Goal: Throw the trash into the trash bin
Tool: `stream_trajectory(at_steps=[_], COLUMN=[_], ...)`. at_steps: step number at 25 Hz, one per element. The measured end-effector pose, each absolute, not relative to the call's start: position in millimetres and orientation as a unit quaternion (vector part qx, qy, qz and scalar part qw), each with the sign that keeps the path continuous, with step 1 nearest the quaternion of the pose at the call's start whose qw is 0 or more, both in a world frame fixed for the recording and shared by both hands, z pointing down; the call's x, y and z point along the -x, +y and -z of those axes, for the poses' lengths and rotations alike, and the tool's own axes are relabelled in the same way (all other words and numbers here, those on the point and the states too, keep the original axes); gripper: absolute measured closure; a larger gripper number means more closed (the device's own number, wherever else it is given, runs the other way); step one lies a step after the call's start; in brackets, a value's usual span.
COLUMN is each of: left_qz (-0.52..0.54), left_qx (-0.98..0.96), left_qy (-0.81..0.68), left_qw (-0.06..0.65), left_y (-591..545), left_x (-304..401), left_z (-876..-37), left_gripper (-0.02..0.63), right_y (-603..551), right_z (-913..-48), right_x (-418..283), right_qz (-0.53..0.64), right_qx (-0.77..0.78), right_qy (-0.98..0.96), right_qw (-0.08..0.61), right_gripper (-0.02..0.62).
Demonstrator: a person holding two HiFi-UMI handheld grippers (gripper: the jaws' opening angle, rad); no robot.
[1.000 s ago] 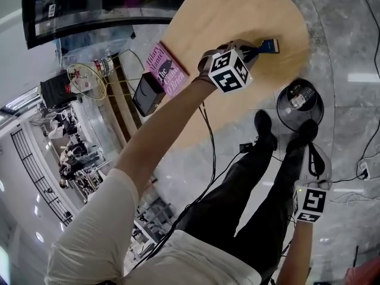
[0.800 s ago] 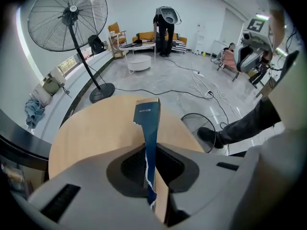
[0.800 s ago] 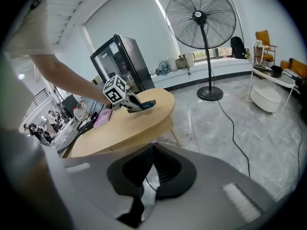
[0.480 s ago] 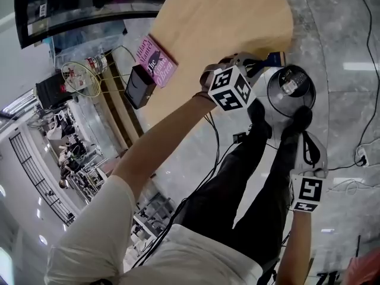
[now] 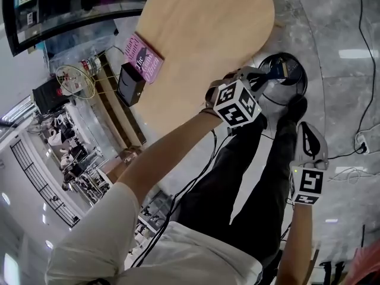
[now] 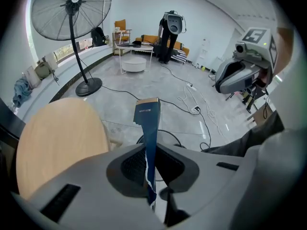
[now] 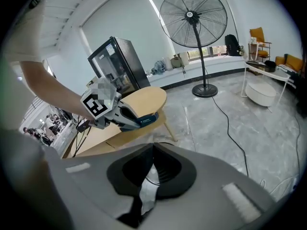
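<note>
Clamped in the left tongs [image 6: 149, 169]: torn blue wrapper [image 6: 147, 123], edge-on, poking past the tips. Hanging above the mouth of the black trash bin [image 5: 304, 79] – floor-standing, just beside the round wooden surface [image 5: 202, 28]. Closed together and empty on the right tongs [image 5: 307, 129] – down by the person's dark trouser leg [image 5: 261, 177], near the bin.

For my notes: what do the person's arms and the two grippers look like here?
The left gripper and right gripper both have smooth light-grey shells with black insets around the fingers. Each carries a marker cube of black squares on white. A thin black cable hangs below the left one. The left arm has a short off-white sleeve; no sleeve shows on the right forearm.
</note>
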State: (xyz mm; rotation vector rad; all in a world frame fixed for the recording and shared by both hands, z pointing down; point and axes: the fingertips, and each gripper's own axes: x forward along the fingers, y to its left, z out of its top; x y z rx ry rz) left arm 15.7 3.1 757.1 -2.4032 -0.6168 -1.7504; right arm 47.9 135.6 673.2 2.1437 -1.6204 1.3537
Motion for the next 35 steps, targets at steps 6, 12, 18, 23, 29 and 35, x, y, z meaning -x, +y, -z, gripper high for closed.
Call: stream_trajectory(at_steps=[6, 12, 18, 23, 29, 35], left_qz=[0.6, 0.635, 0.673, 0.697, 0.695, 0.685], left_qx=[0.782, 0.757, 0.725, 0.702, 0.702, 0.71], left_qy=[-0.169, -0.15, -0.135, -0.124, -0.117, -0.119], left_qw=[-0.003, -0.032, -0.054, -0.079, -0.096, -0.115], left_y=[35, 56, 71, 82, 87, 87], left_x=[-5, 22, 47, 57, 50, 46], left_z=[-795, -850, -903, -936, -951, -944], left_gripper=[0.566, 0.563, 0.558, 0.548, 0.353, 0.245], right_y=[158, 166, 180, 194, 202, 197], right_z=[-693, -707, -717, -731, -742, -740], right_x=[-42, -35, -38, -37, -30, -36], right_qz=[-0.459, -0.462, -0.464, -0.471, -0.479, -0.474], right_qx=[-0.71, -0.71, -0.716, -0.717, -0.717, -0.72], right_qy=[-0.53, -0.528, -0.519, -0.511, -0.505, -0.505], right_qw=[0.065, 0.056, 0.053, 0.046, 0.043, 0.044], right_gripper=[0.584, 0.584, 0.584, 0.584, 0.584, 0.584])
